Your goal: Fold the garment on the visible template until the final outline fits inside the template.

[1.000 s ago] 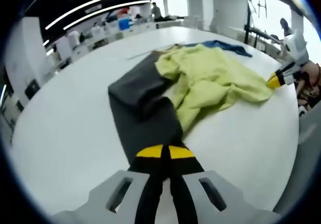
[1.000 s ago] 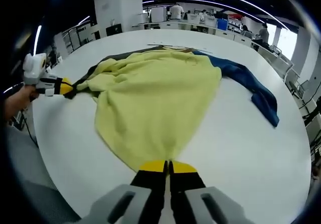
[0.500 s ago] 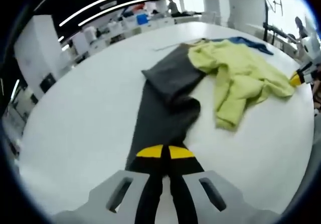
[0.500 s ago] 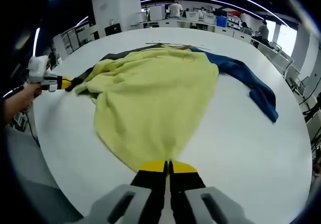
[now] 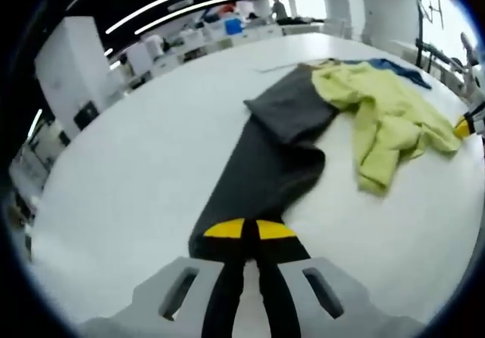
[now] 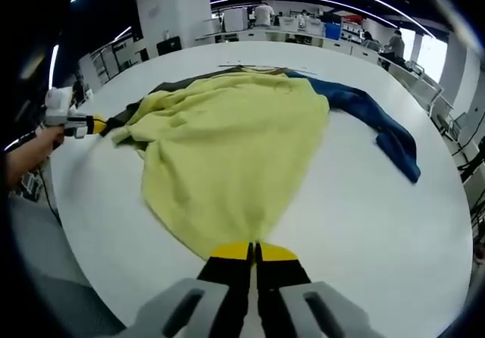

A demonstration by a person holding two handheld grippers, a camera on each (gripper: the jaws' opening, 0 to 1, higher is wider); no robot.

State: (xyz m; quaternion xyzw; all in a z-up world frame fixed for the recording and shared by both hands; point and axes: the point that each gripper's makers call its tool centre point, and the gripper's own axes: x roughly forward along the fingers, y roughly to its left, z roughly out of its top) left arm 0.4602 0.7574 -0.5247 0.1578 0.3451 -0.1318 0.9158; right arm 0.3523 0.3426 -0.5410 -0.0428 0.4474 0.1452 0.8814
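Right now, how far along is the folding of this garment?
Early. Done: little; the garment lies spread on the white table, its blue sleeve unfolded. In hand: the left gripper is shut on the grey sleeve, and the right gripper is shut on the yellow hem. Left: every fold. I can't make out a template.

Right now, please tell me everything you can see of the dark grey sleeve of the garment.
The dark grey sleeve looks like soft matte cloth, lying stretched out on the round white table. Its near end is pinched in the shut left gripper; its far end joins the yellow-green body. Midway it is bunched, with a doubled-over flap. In the right gripper view it shows as a dark edge.
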